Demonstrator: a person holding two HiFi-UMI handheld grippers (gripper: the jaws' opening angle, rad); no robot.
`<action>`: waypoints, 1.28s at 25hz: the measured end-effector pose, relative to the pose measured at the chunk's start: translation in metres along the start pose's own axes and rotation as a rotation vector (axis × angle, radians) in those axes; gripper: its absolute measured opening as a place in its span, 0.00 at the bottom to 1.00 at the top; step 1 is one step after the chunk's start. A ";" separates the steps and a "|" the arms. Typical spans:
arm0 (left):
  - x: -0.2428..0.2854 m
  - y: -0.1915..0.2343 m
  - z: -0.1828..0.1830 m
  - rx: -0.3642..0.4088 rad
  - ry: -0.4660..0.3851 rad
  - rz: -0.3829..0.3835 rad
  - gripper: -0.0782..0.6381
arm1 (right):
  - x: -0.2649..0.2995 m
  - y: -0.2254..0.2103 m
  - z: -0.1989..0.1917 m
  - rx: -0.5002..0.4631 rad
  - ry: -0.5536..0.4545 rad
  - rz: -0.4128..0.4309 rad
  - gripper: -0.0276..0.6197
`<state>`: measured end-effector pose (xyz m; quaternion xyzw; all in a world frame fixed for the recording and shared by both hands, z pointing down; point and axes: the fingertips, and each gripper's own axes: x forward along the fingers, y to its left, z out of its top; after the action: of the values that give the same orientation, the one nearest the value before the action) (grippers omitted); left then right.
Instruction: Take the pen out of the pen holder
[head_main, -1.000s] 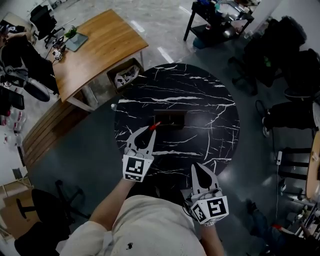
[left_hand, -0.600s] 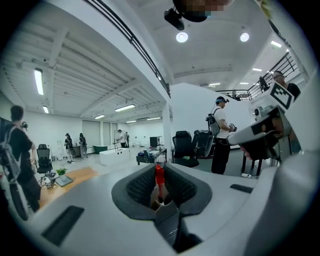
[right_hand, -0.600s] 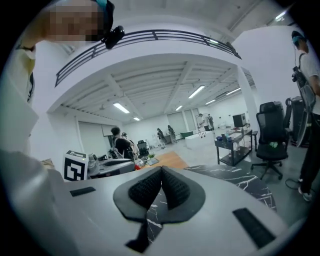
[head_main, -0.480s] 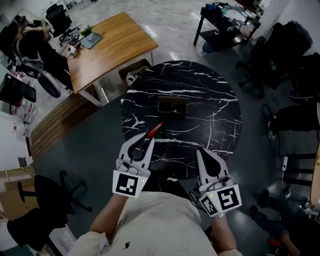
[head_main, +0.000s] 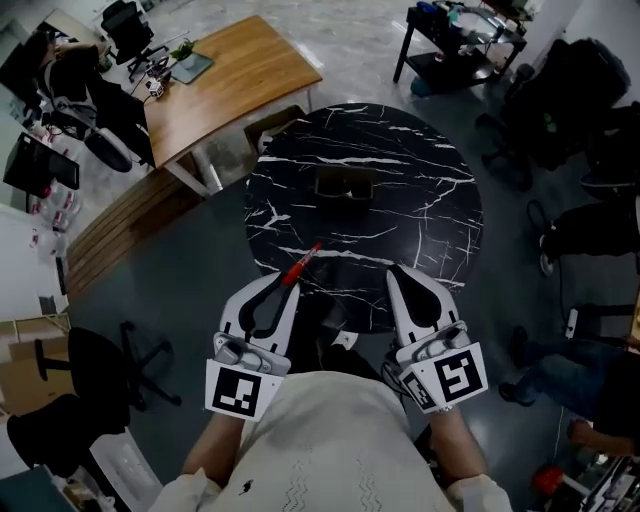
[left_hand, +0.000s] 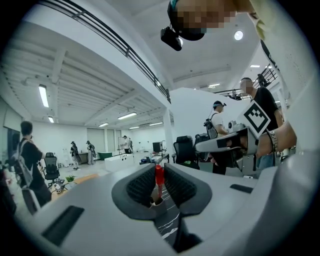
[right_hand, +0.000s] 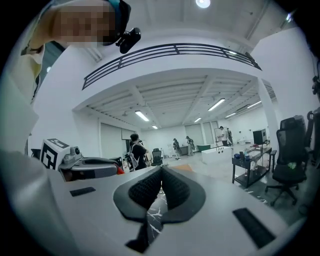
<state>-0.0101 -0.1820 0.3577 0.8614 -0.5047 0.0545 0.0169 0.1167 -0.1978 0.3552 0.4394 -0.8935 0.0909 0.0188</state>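
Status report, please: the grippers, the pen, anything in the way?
Left gripper shut on pen; pen clear of holder, over near table edge. Right gripper shut, empty. Nothing in the way.

Round black marble table (head_main: 420, 210), white veins; dark pen holder (head_main: 345, 183) standing toward far side.

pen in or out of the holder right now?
Out. The red pen is clamped in the left gripper, held well apart from the pen holder.
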 end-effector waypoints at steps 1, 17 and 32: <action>-0.004 -0.003 -0.001 -0.001 0.002 0.005 0.20 | -0.003 0.000 -0.002 0.007 -0.002 -0.005 0.07; -0.008 -0.035 -0.005 -0.045 -0.022 -0.023 0.20 | -0.030 -0.004 -0.018 -0.023 0.045 -0.036 0.07; -0.010 -0.041 -0.006 -0.043 -0.026 -0.013 0.20 | -0.032 -0.011 -0.027 0.010 0.058 -0.025 0.07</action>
<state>0.0202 -0.1525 0.3639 0.8648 -0.5003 0.0321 0.0293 0.1436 -0.1747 0.3797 0.4480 -0.8864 0.1077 0.0438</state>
